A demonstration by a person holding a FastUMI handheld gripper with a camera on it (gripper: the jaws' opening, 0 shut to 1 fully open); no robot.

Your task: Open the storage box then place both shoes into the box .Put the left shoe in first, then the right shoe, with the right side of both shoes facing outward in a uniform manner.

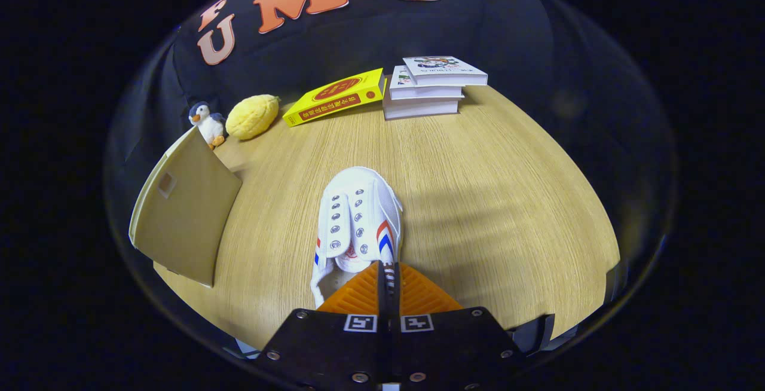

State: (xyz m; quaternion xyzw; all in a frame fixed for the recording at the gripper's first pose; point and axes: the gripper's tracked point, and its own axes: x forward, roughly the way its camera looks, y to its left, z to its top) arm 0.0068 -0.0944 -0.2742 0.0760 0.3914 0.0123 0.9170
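Claw [388, 271] pinching white shoe's [357, 223] heel wall, toe pointing straight ahead along fingers

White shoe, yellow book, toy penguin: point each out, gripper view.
White shoe [357, 211], gripper view: laced top, toe pointing away; jaws pinch its side wall.
Yellow book [336, 98], gripper view: front cover.
Toy penguin [206, 122], gripper view: its body.

Wooden desk [478, 199], light grain. At its far edge: stack of three white books [427, 89], topmost askew; yellow book [334, 97] just beside, lying flat. Toward the far left corner: yellow plush [254, 116], small penguin toy [206, 122] close by.
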